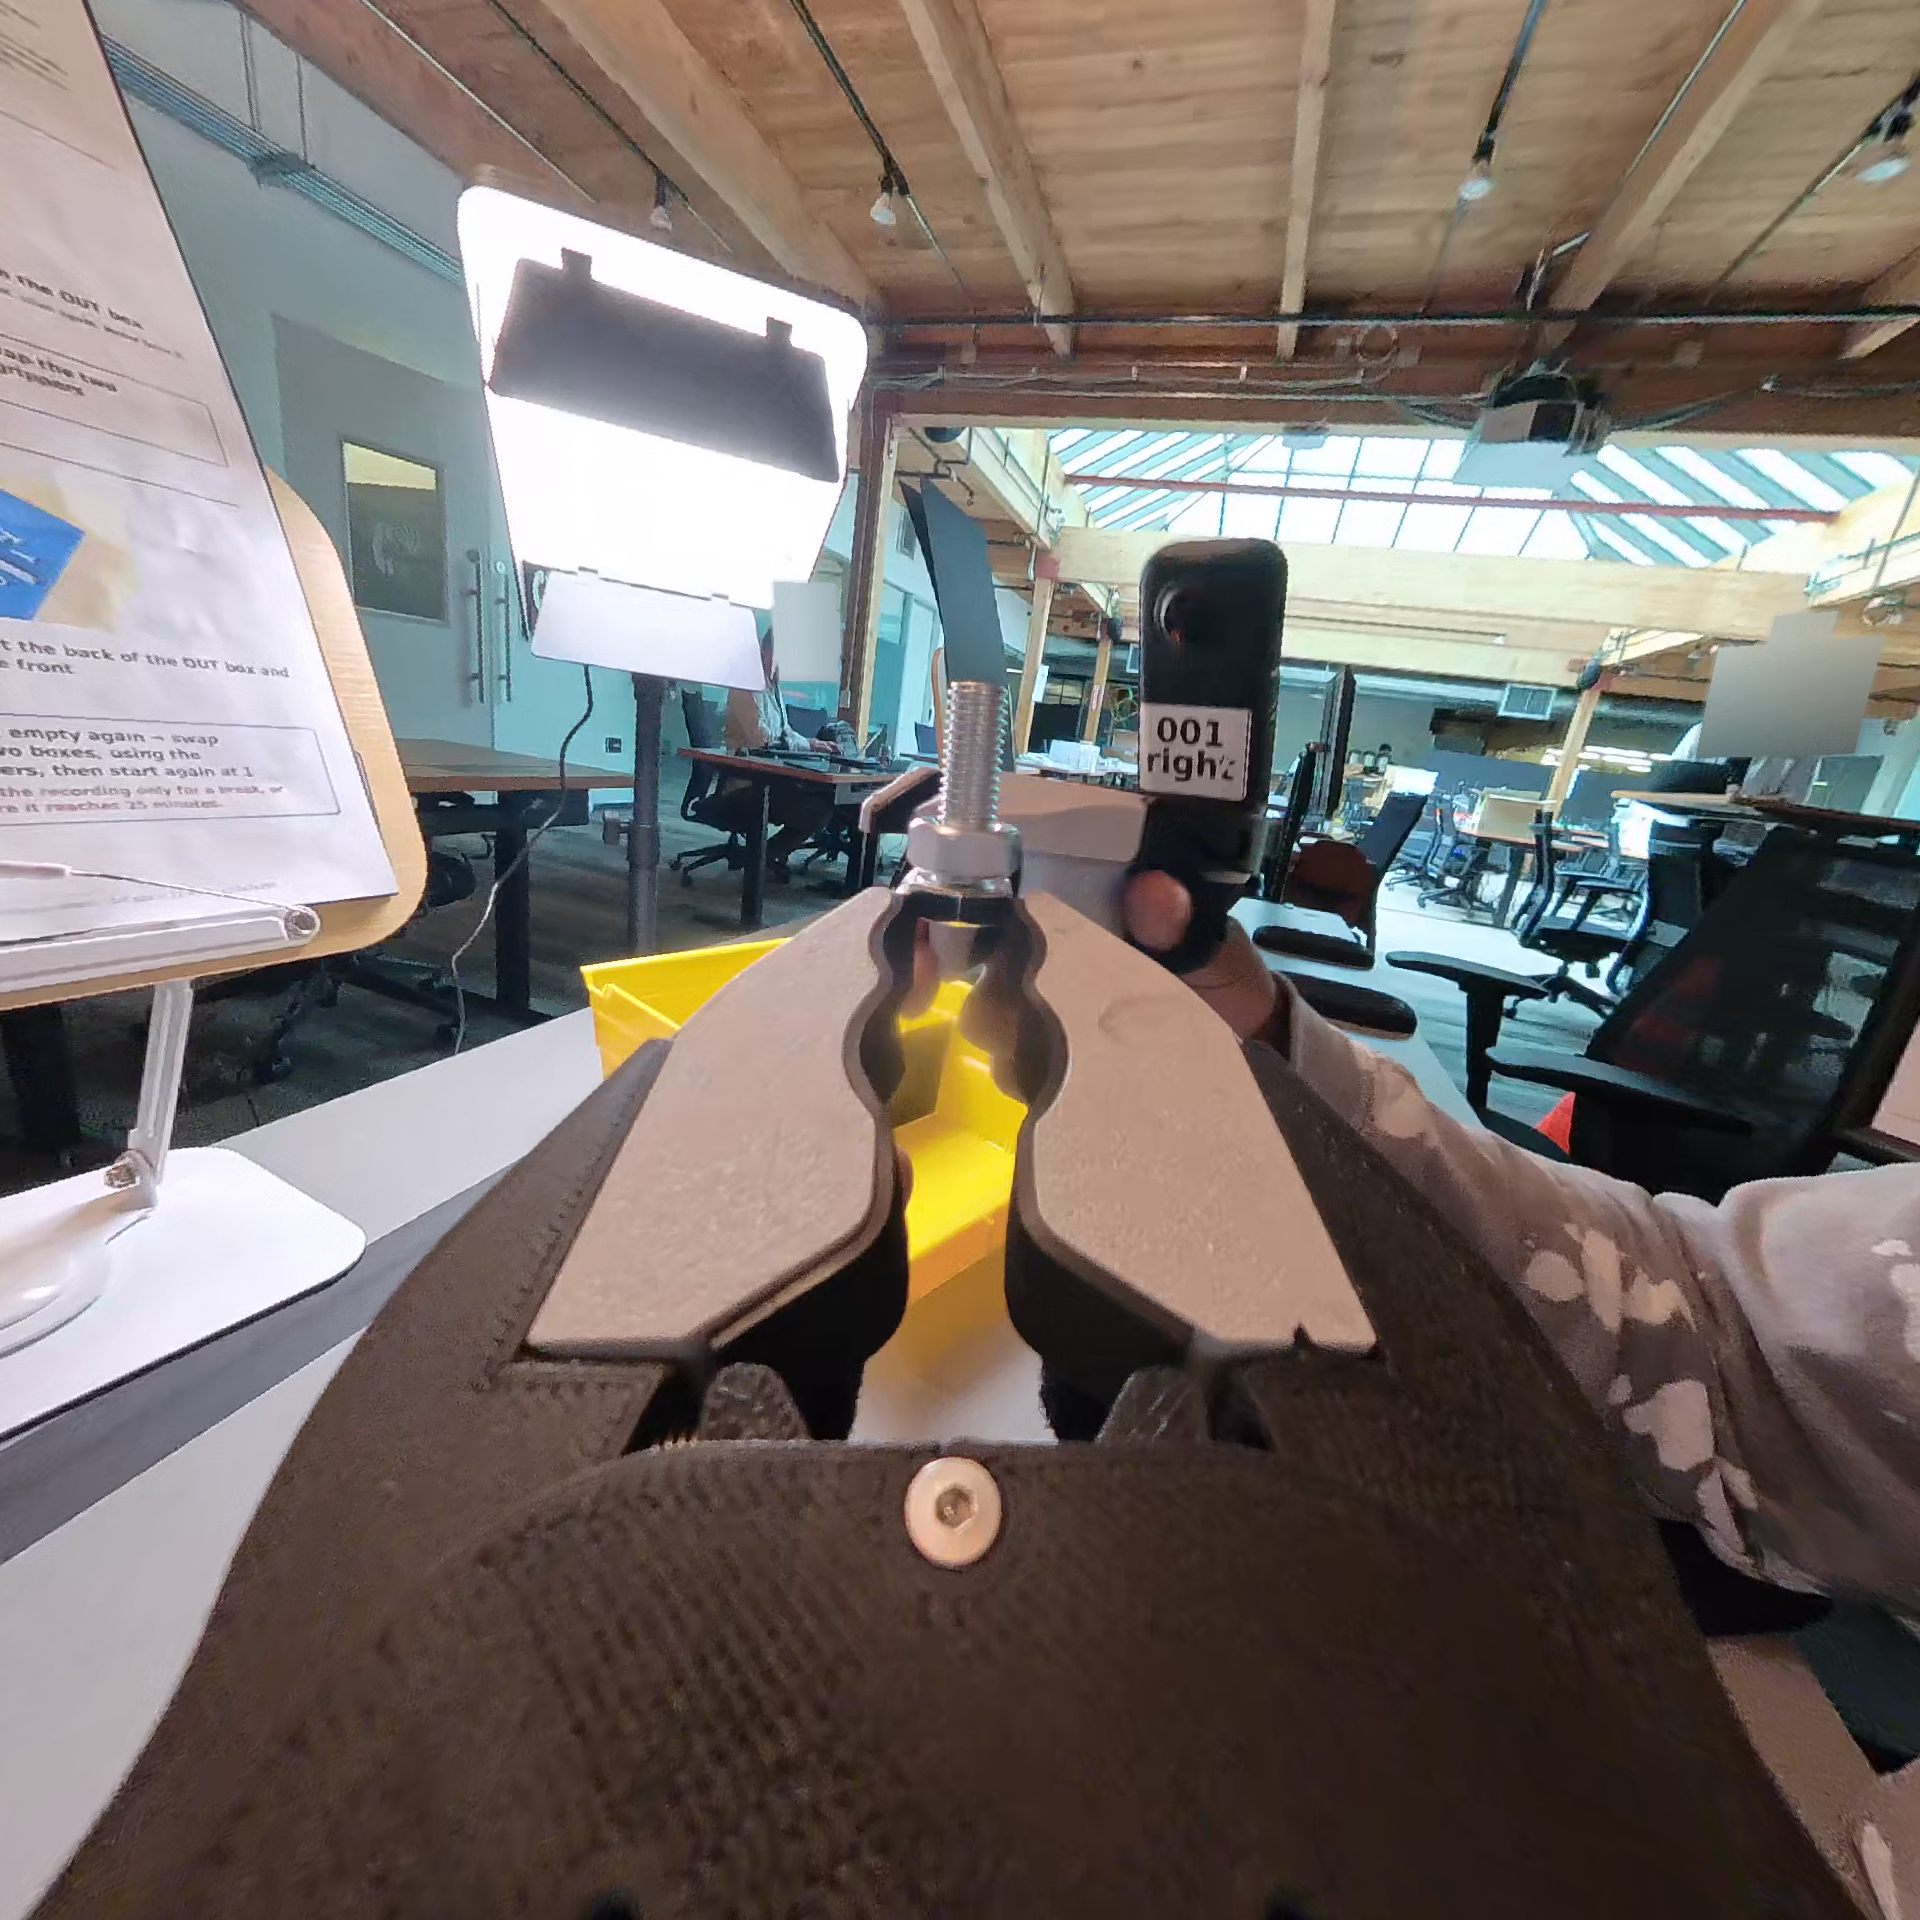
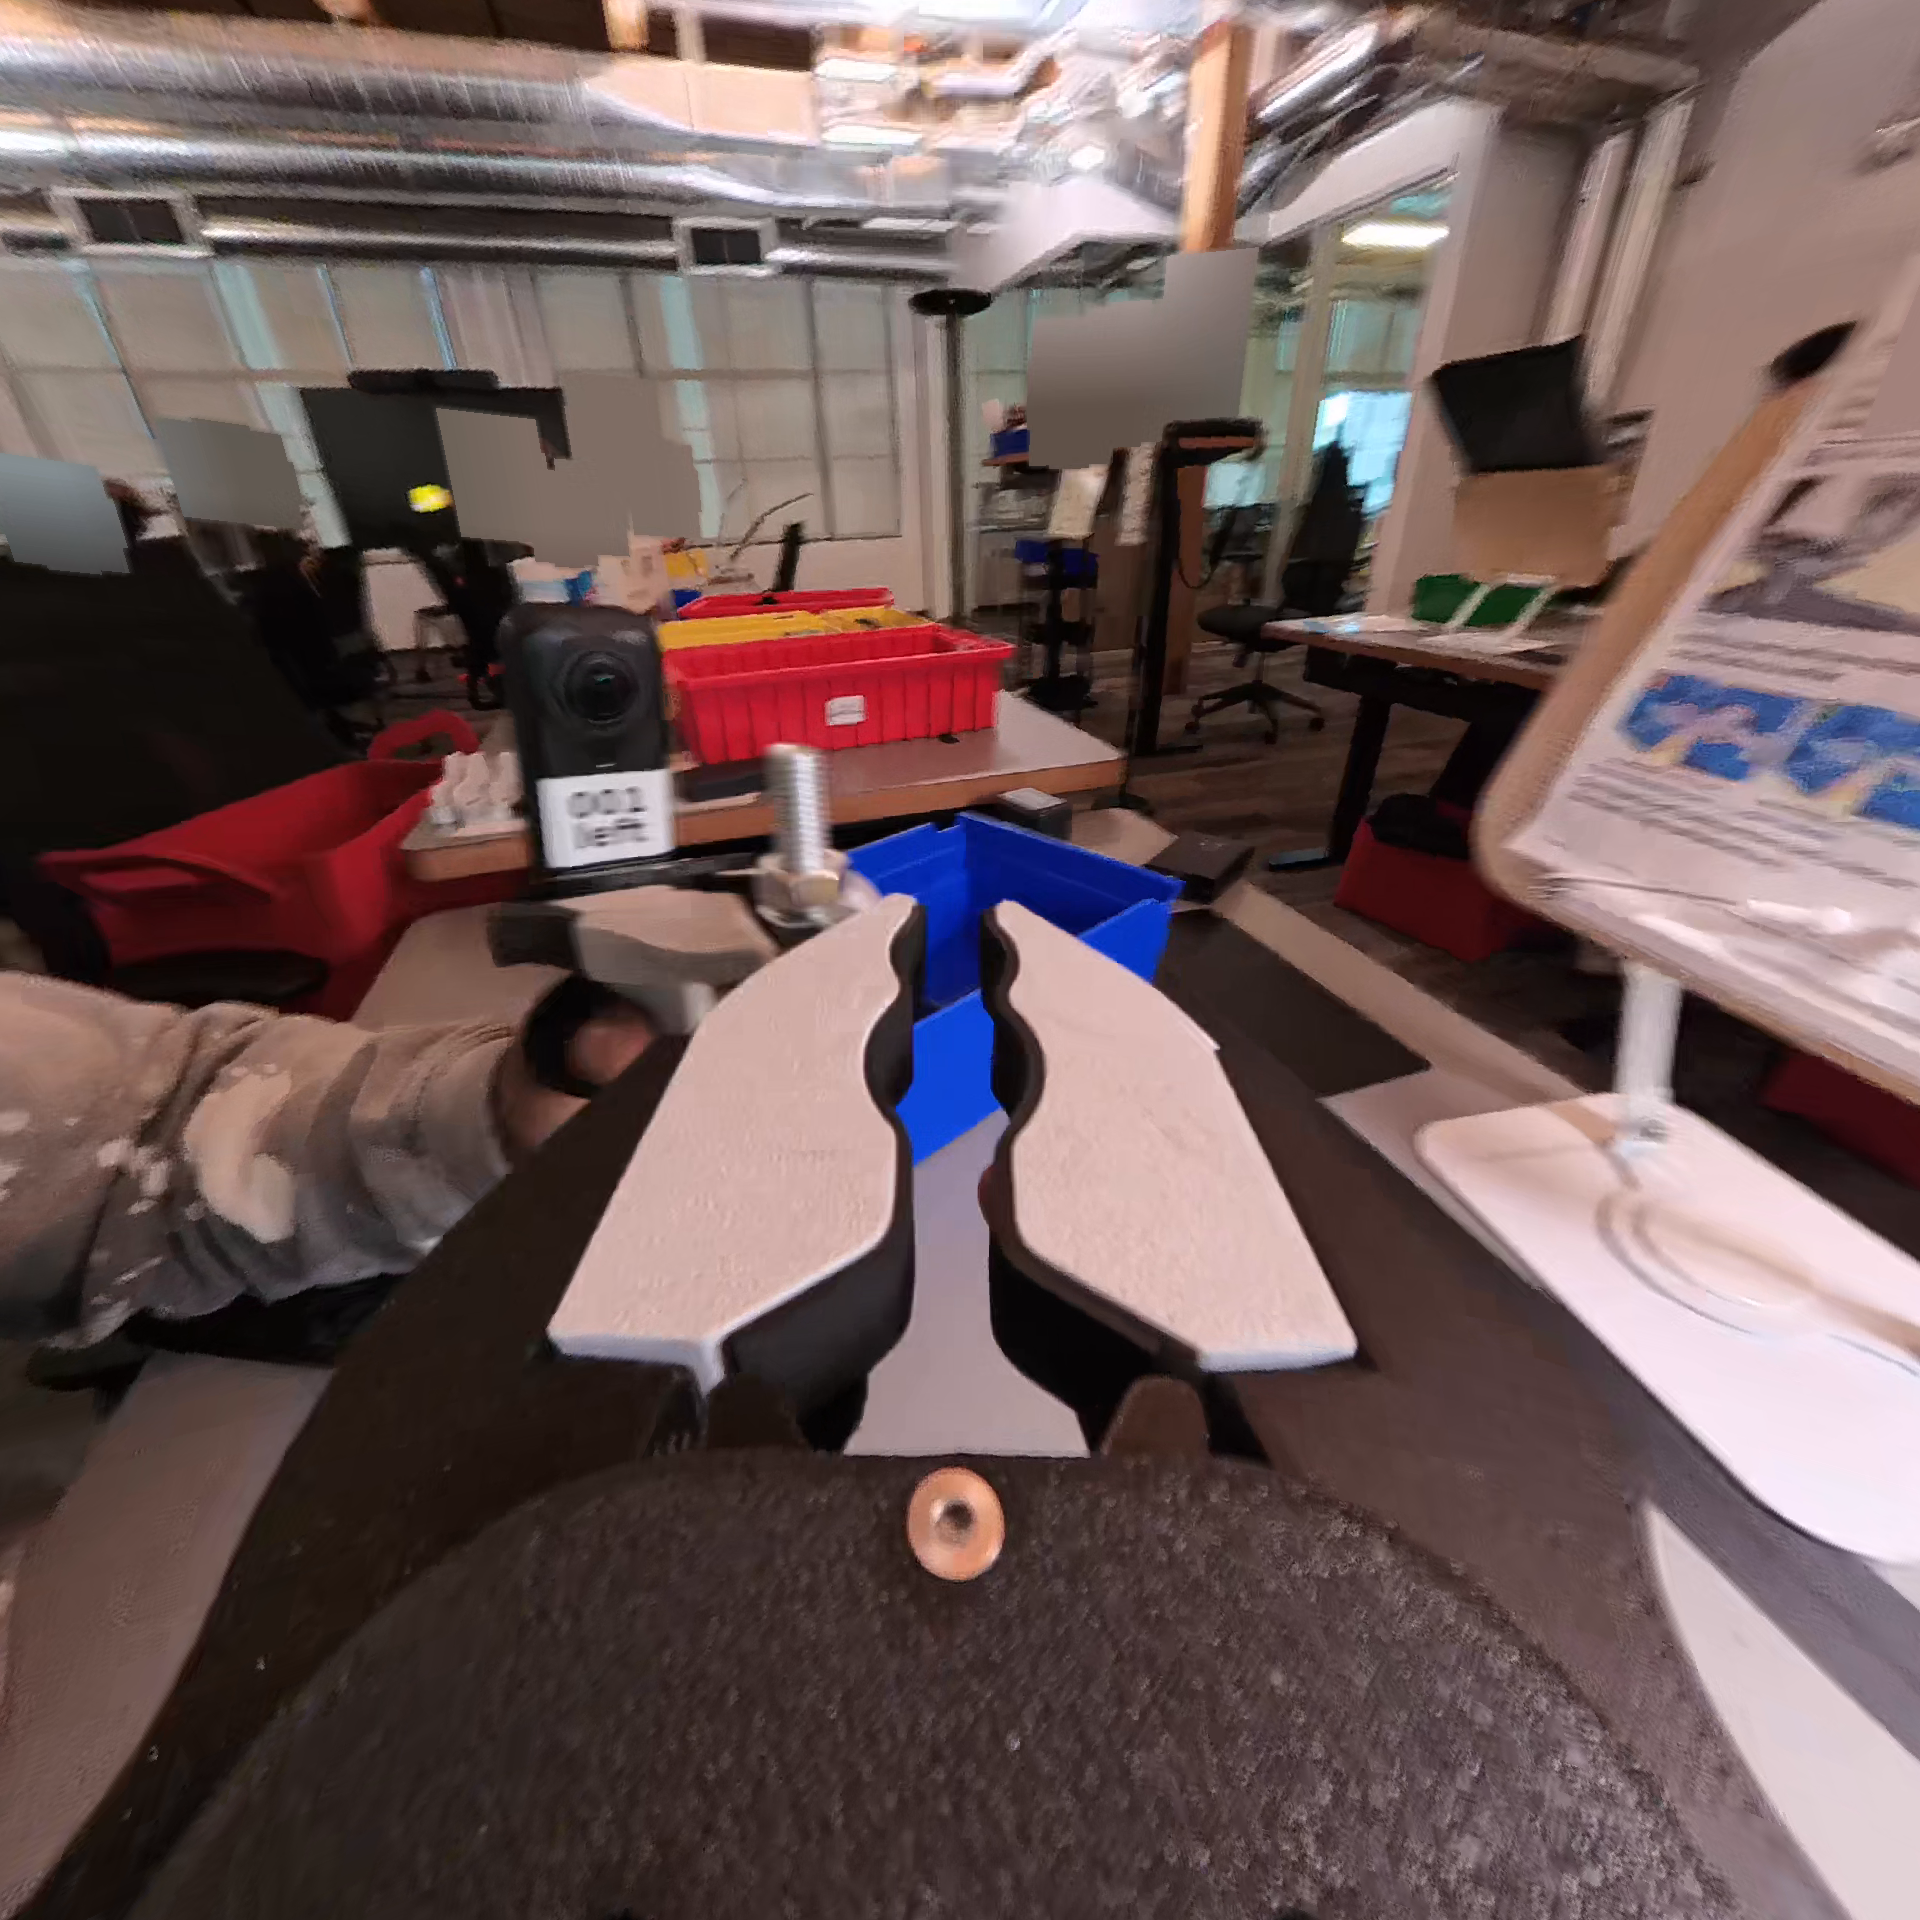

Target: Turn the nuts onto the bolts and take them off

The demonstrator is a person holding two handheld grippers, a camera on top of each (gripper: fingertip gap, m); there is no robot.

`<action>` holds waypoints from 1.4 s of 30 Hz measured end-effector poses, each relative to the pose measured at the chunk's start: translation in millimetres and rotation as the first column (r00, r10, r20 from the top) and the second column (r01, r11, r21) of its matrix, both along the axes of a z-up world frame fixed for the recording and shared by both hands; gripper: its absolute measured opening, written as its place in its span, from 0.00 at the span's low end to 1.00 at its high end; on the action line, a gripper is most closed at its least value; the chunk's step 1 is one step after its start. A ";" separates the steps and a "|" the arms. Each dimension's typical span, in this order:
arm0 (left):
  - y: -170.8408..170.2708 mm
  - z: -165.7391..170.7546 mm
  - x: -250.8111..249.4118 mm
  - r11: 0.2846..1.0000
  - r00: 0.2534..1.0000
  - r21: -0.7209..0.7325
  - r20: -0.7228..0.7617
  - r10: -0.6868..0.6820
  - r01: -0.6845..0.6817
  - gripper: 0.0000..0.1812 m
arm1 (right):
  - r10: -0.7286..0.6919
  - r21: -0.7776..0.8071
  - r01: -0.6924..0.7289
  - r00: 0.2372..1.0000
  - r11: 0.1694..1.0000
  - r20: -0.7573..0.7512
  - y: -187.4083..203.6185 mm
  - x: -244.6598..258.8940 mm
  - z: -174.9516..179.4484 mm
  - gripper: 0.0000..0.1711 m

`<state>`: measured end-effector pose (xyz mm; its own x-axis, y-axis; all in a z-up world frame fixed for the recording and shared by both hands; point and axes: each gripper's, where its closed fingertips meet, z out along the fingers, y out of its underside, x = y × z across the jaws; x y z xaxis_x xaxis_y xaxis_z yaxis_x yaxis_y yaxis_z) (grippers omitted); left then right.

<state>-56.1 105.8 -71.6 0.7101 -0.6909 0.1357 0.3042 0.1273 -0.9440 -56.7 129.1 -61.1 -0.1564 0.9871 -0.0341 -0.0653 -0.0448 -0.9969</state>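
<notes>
White table [image 1: 156, 1621], yellow bin [image 1: 665, 997], blue bin [image 2: 1039, 894]

Left tool [image 1: 954, 920] closed on the head end of a bolt [image 1: 975, 753], held upright with its threaded shaft pointing up. A nut [image 1: 963, 844] threaded low on the shaft, just above the fingertips. Right tool [image 1: 1003, 831] just behind the bolt, its grip state unclear, gripped by a hand [image 1: 1205, 940] in a speckled grey sleeve [image 1: 1621, 1288]. Yellow bin [image 1: 665, 1003] on the white tabletop [image 1: 125, 1683] below the fingers. Clipboard with a printed sheet [image 1: 156, 582] on a white stand at left. Bright studio lamp [image 1: 665, 416] beyond.
</notes>
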 end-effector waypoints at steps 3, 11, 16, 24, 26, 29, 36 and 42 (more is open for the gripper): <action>-0.1 2.4 -3.1 1.000 0.999 0.014 -0.023 0.023 -0.022 0.10 | -0.045 0.010 0.046 0.999 0.999 -0.011 14.4 11.2 3.5 0.07; 1.9 -3.4 1.6 1.000 0.999 -0.001 -0.043 0.029 -0.029 0.10 | 0.022 0.015 -0.022 1.000 1.000 0.010 -17.4 -6.7 2.3 0.20; -2.3 4.9 -1.9 0.999 0.999 0.023 -0.037 0.027 -0.026 0.10 | -0.105 0.001 0.105 0.994 0.994 -0.010 16.8 9.2 6.3 0.10; 0.7 -0.9 0.1 1.000 0.999 0.000 -0.045 0.028 -0.028 0.10 | -0.005 0.033 0.004 1.000 0.999 0.011 -17.7 -6.6 3.9 0.20; -2.7 3.5 -1.7 1.000 1.000 0.012 -0.028 0.007 -0.007 0.10 | -0.113 0.014 0.113 0.994 0.994 -0.006 6.1 0.0 5.7 0.07; -3.7 5.9 -1.5 1.000 0.999 0.024 -0.046 0.020 -0.019 0.10 | -0.090 0.009 0.090 0.996 0.996 -0.014 6.5 6.6 10.0 0.12; -0.1 -1.6 3.2 1.000 0.997 0.004 -0.069 0.031 -0.031 0.10 | -0.028 0.037 0.028 1.000 0.999 0.014 -21.8 -9.7 5.1 0.22; -1.7 4.8 -4.8 0.999 0.999 0.020 -0.040 0.034 -0.033 0.10 | -0.097 0.014 0.097 0.995 0.995 0.013 4.1 3.1 6.8 0.16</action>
<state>-60.9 104.2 -66.8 0.7378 -0.6686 0.0930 0.2609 0.1554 -0.9528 -53.6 133.2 -54.3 -0.0595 0.9980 -0.0225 -0.0555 -0.0258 -0.9981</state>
